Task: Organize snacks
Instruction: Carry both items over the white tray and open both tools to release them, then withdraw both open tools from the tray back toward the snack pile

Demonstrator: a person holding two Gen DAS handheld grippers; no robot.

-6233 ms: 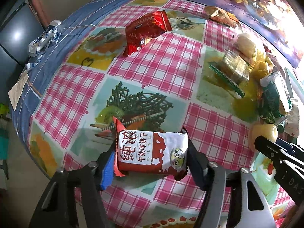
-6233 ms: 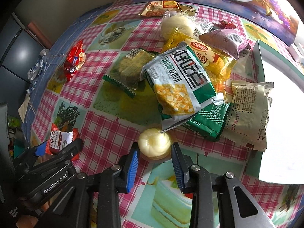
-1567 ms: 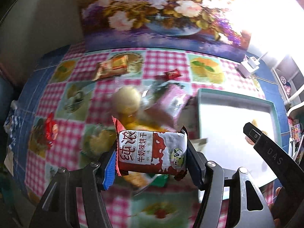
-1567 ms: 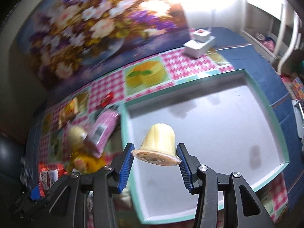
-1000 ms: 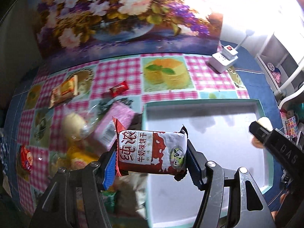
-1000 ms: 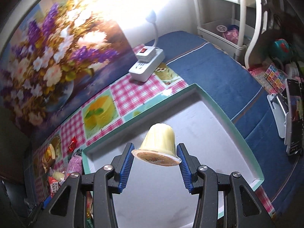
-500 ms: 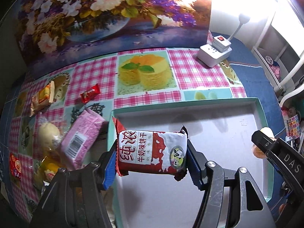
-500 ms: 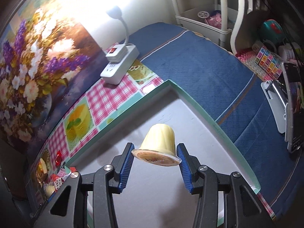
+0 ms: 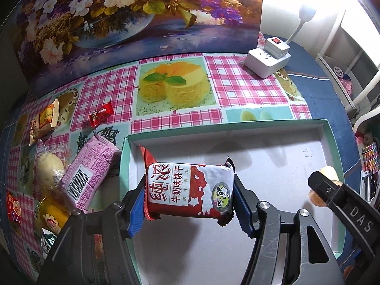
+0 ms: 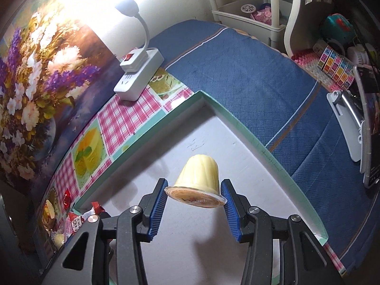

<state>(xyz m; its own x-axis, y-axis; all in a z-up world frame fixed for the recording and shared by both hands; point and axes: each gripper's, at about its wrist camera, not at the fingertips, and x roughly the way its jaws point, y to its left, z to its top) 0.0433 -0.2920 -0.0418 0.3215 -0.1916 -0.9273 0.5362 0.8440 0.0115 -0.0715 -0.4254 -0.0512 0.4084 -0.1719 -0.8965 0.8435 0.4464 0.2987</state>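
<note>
While the right gripper (image 10: 194, 198) jaws pinch only the jelly cup (image 10: 198, 174) rim, it may roll across the tray (image 10: 237, 123) once released. Left gripper (image 9: 188, 201) jaws clamp the biscuit pack (image 9: 190, 191); dropped from height, it could bounce out.

Flower mural (image 9: 133, 11), glaring lamp (image 10: 129, 6), white shelving (image 10: 256, 7)

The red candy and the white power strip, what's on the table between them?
Left wrist view: nothing lies between the red candy and the power strip, only tablecloth with a cake picture.
</note>
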